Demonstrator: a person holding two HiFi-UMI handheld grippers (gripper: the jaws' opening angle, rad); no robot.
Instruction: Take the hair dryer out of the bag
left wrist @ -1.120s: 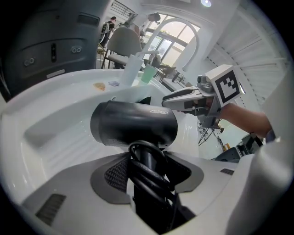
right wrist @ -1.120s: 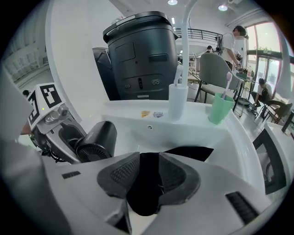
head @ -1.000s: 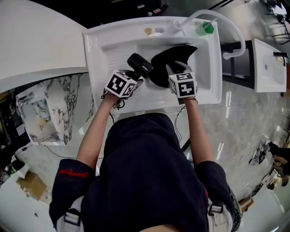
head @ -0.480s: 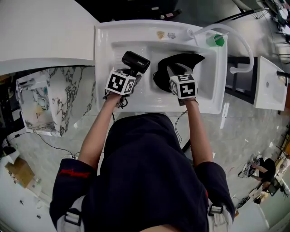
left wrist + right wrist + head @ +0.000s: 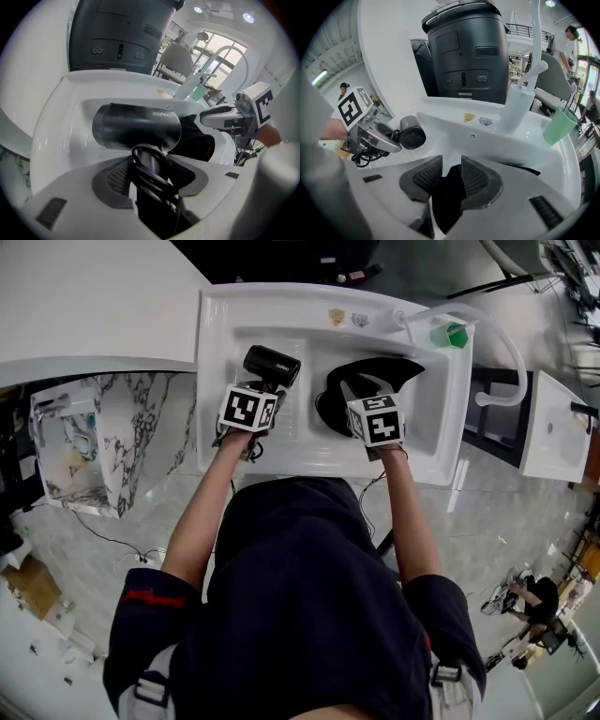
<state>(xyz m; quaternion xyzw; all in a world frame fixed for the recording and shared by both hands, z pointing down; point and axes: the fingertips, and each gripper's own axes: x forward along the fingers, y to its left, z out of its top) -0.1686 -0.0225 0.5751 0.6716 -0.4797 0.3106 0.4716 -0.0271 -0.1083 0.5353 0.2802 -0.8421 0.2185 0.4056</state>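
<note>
Hair dryer (image 5: 136, 126) is out of the bag (image 5: 384, 371). It is black and round, and it sits over the left side of the white sink (image 5: 319, 451). Its fat end points to the back of the sink. It is hard to tell if it touches the sink's bottom.

The left gripper (image 5: 150, 173) pinches the dryer by its handle. A black cord (image 5: 157, 185) is looped round the handle, and the two pads squeeze on both.

The bag is black too. It lies in the right side of the sink, just beside the dryer but not touching it. Its mouth is wide and its far end comes to a point. The right gripper (image 5: 451, 176) pinches a fold of the bag's cloth between its pads.

The two grippers are side by side near the front edge of the sink, each held by one of the person's hands.

A green cup (image 5: 455, 334) stands on the back right corner of the sink. A white bent tap (image 5: 520, 105) is next to it. A big dark machine (image 5: 464, 56) stands behind the sink.
</note>
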